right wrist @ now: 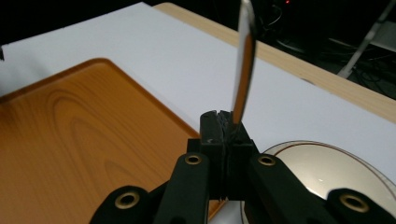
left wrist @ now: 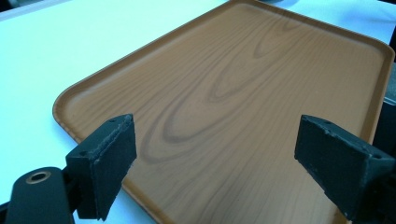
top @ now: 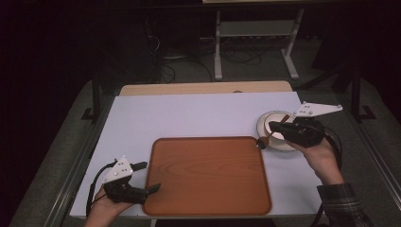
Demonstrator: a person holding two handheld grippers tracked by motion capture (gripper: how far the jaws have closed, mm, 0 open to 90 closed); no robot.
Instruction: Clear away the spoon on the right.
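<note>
Spoon (right wrist: 244,60), metal, slim, clamped edge-on between the shut jaws of the right gripper (right wrist: 224,122); in the high view we see its dark rounded end (top: 261,141) hanging just past the rim of the bowl (top: 279,131), between bowl and tray. Bowl, pale, shallow, with a thin dark ring near its rim, standing on the white tabletop (top: 198,116) at the tray's far right corner, apart from it. Tray (top: 207,175), wood-grain orange, raised lip, bare, lying at the middle of the tabletop's near edge. Left gripper (top: 142,177), held low at the tray's near left corner, jaws wide apart over the tray's edge with nothing between them. Step in hand, as we judge it: carrying the spoon from the bowl toward the tray. Next move, in our estimate: bring the right gripper over the tray's bare surface, lower until the spoon lies nearly flat, then part the jaws; the spoon stands on edge in the grip, so a high release could let it roll or skid off the lip.
</note>
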